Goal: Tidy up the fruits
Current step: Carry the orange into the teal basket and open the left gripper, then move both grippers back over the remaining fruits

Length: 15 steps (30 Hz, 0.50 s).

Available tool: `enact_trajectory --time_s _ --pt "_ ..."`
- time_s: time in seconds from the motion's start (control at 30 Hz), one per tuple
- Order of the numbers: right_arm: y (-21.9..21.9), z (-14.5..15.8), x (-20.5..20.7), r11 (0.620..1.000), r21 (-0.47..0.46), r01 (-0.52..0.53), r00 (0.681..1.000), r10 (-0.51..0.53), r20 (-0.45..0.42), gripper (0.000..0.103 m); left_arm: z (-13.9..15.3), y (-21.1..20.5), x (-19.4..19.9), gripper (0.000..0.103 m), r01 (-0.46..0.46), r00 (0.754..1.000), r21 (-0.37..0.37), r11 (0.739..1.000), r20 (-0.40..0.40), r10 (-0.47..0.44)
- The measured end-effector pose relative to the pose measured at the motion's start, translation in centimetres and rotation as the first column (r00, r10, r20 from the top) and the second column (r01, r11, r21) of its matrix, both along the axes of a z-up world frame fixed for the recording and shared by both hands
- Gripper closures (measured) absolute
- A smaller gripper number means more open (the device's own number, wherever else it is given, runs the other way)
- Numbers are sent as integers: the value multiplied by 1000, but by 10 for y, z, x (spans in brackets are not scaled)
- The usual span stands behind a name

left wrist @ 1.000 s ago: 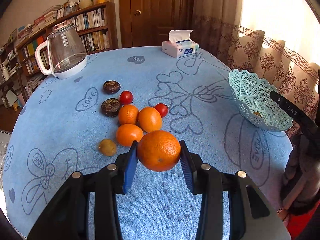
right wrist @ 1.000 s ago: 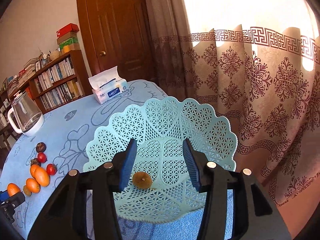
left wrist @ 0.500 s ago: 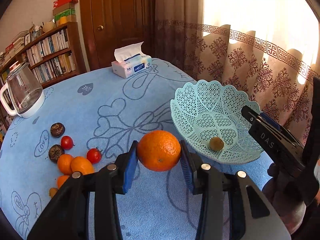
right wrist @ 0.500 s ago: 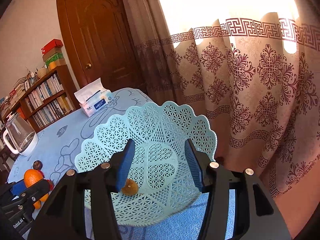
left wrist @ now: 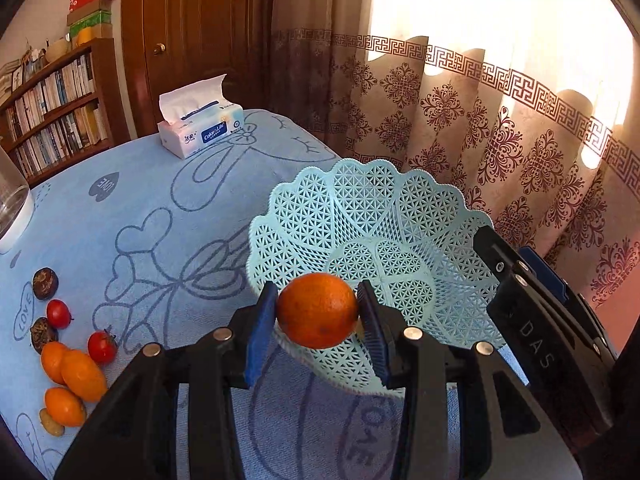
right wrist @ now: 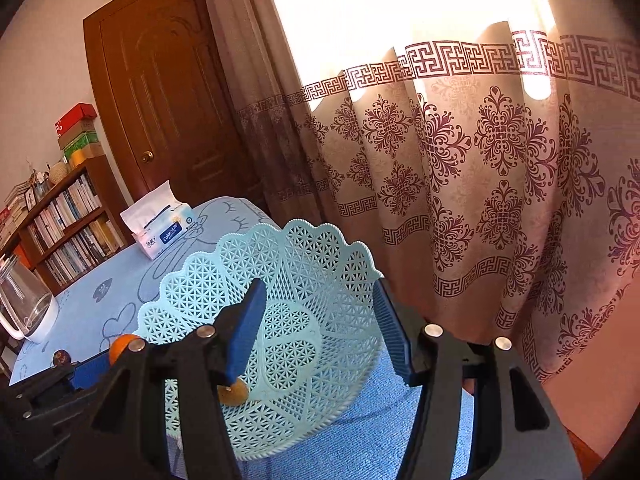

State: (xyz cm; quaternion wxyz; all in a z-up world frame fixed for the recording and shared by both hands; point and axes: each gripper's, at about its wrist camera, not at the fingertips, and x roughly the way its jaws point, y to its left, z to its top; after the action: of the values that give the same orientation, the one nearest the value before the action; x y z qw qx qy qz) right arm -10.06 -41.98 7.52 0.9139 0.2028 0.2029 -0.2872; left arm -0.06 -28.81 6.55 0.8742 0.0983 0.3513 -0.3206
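Basket [left wrist: 420, 216] rim before curtain [left wrist: 500, 148]

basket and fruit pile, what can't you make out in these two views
- Small brown fruit in the basket: right wrist view, partly behind the right gripper's finger; left wrist view, behind the orange.
- Orange: left gripper opening, grip unclear.
- Jug: left wrist view, cut by the edge.
- Fruit pile: absent from right wrist view.

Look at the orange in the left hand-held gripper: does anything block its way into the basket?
Nothing visible does. The orange sits between the opening pads of the left hand-held gripper, at the near rim of the basket, which holds one small fruit.
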Motion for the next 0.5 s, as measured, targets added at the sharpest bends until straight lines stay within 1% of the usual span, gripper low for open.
enact_trajectory --time_s 0.03,0.07,0.1,0.13,0.17,0.3,0.5 --pt "0 0 -1 1000 -2 9 1000 -9 -1 44 0 1 0 46 -11 1000 -2 1000 0 11" --pt "-1 0 -1 1000 3 10 1000 -10 3 43 0 4 2 37 -32 999 -5 999 3 32" --pt "-2 0 -2 1000 8 11 1000 -11 4 41 0 6 4 33 -43 999 -12 999 0 43" --pt "-3 -1 -1 1000 9 12 1000 -13 2 40 0 9 6 26 -51 999 -20 999 -6 50" --pt "-3 0 -1 1000 7 12 1000 -12 2 39 0 12 8 23 -63 998 -22 998 -9 63" --pt "1 0 0 1000 -10 2 1000 -2 -4 39 2 22 12 22 -93 996 -32 995 -12 93" --pt "3 1 1 1000 -15 -2 1000 1 -7 39 7 36 9 16 -127 992 -31 991 15 128"
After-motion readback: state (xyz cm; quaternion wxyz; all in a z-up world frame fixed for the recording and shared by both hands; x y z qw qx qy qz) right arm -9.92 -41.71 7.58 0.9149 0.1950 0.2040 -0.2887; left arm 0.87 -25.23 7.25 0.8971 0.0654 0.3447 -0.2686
